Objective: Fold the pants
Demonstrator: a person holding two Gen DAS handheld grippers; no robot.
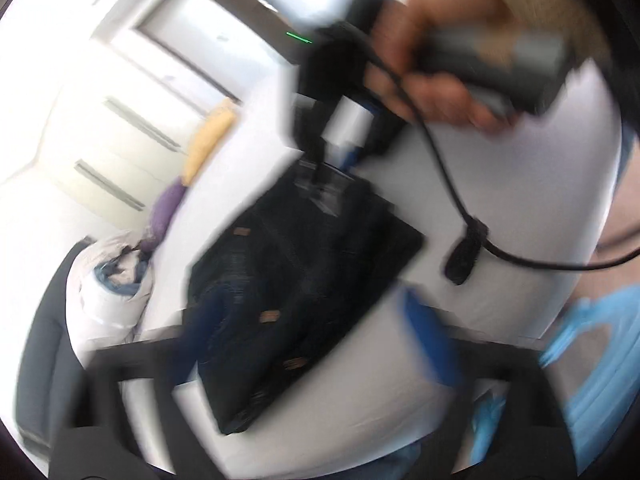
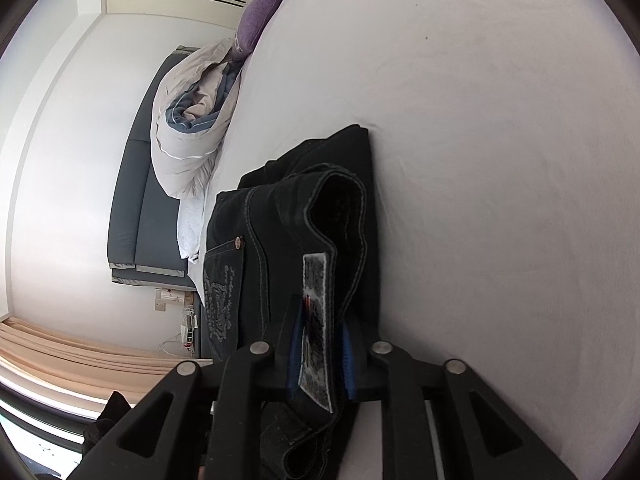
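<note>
Right wrist view showing white bed (image 2: 500, 140), black jeans (image 2: 280, 216) lying folded on it, right gripper (image 2: 320, 344) pinching waistband label. Looking heavy, stiff denim, so gripping thick seams. Left gripper (image 1: 304, 364) blurring badly, seemingly spread wide, holding nothing; far edge hiding.

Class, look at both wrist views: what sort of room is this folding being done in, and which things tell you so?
Most likely a bedroom. The dark pants lie on a bed covered by a white sheet, a rolled-up duvet and purple cushion sit by the padded headboard, and a built-in wardrobe stands behind.
</note>
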